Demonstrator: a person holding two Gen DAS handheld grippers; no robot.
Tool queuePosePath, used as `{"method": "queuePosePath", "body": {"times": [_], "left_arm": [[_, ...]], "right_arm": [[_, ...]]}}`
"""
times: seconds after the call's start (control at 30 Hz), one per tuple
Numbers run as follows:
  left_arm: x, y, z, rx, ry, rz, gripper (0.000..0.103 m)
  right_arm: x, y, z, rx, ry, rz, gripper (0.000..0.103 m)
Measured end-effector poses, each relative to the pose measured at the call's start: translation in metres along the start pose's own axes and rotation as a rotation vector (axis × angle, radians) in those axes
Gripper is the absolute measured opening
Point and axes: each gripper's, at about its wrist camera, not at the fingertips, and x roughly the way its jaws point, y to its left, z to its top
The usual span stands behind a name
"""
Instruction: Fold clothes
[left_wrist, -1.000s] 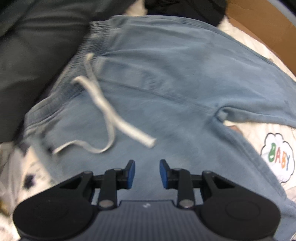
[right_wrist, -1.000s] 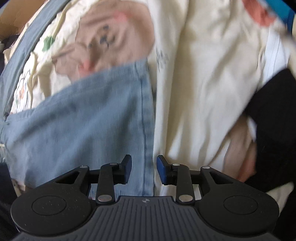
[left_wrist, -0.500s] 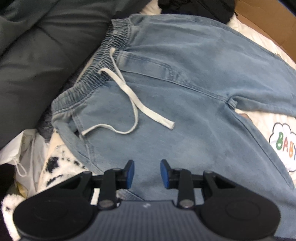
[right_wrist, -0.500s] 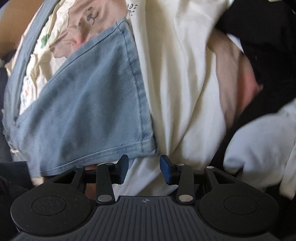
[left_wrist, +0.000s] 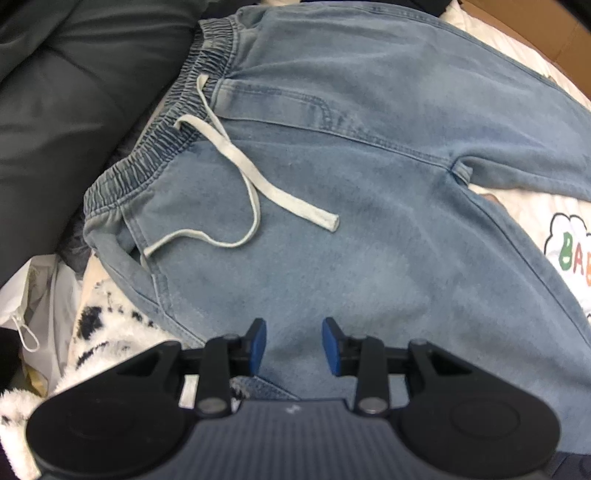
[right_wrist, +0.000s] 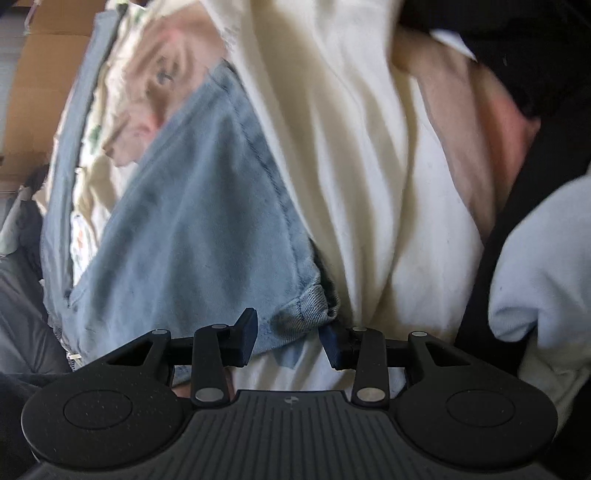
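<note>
I've got the cream printed sheet (right_wrist: 369, 147) under everything, and spread flat across it the light blue denim trousers (left_wrist: 369, 184), waistband up at the left of my left wrist view, legs running off to the right. Beyond the trousers in that view a strip of cardboard (left_wrist: 535, 37) shows at the top right; I can't tell whether it's a box or what's in it. Dark grey fabric (left_wrist: 74, 92) is bunched along the left, touching the elastic waistband. Lower left, a fluffy black-and-white fleece (left_wrist: 107, 332) pokes out from under the trousers' hip, with a white plastic bag (left_wrist: 40, 306) beside it.

Left tongs (left_wrist: 294, 345) point straight down over the seat of the trousers, jaws partway apart and opening, denim beneath the gap, nothing gripped. The white drawstring (left_wrist: 236, 158) lies loose above them, well clear of the tips.

Over on the right wrist view, the trouser leg hem (right_wrist: 306, 306) is crumpled right at the right tongs (right_wrist: 288, 341). Jaws partway apart, the hem corner sits in the gap, pads not pressing. A pale blue garment (right_wrist: 535, 266) is at the right edge.
</note>
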Motion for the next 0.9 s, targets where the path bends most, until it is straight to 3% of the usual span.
{"method": "queuePosePath", "body": {"times": [0.23, 0.37, 0.4, 0.43, 0.47, 0.73, 0.9], "left_arm": [[0.002, 0.009, -0.005, -0.055, 0.008, -0.014, 0.036], [0.009, 0.014, -0.015, -0.064, 0.032, -0.007, 0.036], [0.011, 0.017, -0.017, -0.075, 0.038, -0.006, 0.036], [0.012, 0.019, -0.019, -0.089, 0.043, -0.006, 0.036], [0.013, 0.022, -0.020, -0.104, 0.048, -0.005, 0.036], [0.018, 0.034, -0.024, -0.170, 0.052, 0.015, 0.036], [0.015, 0.034, -0.021, -0.173, -0.002, 0.014, 0.035]], "right_arm": [[-0.017, 0.004, 0.005, -0.018, -0.065, 0.104, 0.044], [-0.002, -0.003, 0.013, 0.000, -0.018, 0.052, 0.044], [0.001, -0.006, 0.014, 0.009, -0.008, 0.039, 0.036], [0.004, -0.008, 0.017, 0.034, -0.008, 0.028, 0.019], [0.006, -0.009, 0.019, 0.057, -0.007, 0.018, 0.009], [-0.029, 0.020, 0.022, -0.058, 0.023, -0.115, 0.009], [-0.056, 0.037, 0.014, -0.094, 0.053, -0.180, 0.009]]}}
